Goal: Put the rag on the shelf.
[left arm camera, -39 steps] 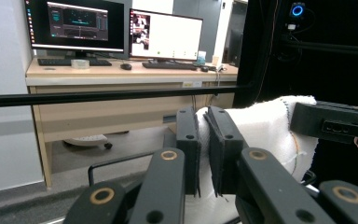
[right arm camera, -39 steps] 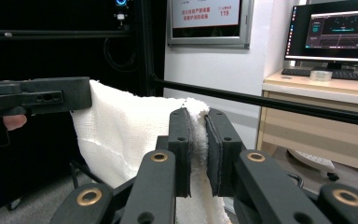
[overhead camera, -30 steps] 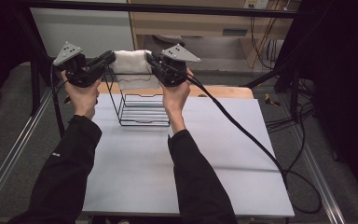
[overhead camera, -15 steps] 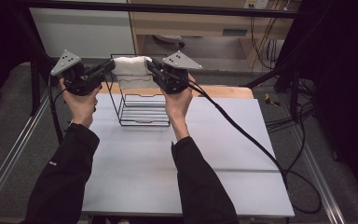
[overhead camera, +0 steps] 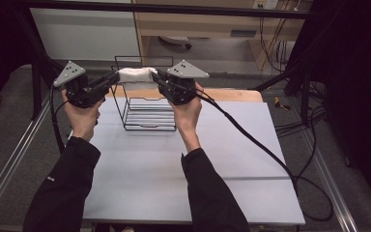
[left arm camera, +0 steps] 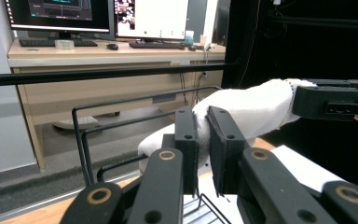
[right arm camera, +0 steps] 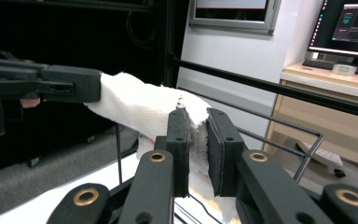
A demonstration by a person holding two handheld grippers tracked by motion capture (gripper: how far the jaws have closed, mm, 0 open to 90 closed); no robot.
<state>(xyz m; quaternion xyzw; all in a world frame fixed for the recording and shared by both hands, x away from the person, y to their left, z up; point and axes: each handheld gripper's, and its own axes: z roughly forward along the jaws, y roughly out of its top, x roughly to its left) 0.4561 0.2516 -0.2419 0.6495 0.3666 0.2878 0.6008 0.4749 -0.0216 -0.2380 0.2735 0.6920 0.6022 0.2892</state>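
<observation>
Both tongs, the left tongs (overhead camera: 112, 80) and the right tongs (overhead camera: 157, 77), are clamped on opposite ends of a white towel (overhead camera: 136, 76), holding it stretched just above the wire basket (overhead camera: 147, 112) on the worktop (overhead camera: 174, 169), apparently to lower it in.

Right claw (right arm camera: 196, 154) pinching white cloth (right arm camera: 144, 109) above wire basket (right arm camera: 279, 135).

1. A pale grey table (overhead camera: 174, 169) stands in the middle, with a wooden strip (overhead camera: 232, 94) along its far edge.
2. Grey floor (overhead camera: 9, 125) runs down both sides of the table.
3. Beyond stands a light wooden desk (left arm camera: 98, 60) with two lit monitors (left arm camera: 151, 18), a keyboard (left arm camera: 56, 43) and a mouse (left arm camera: 113, 46).
4. A white panel (overhead camera: 87, 34) stands at far left.
5. Black curtain (overhead camera: 357, 72) darkens the right side.
</observation>
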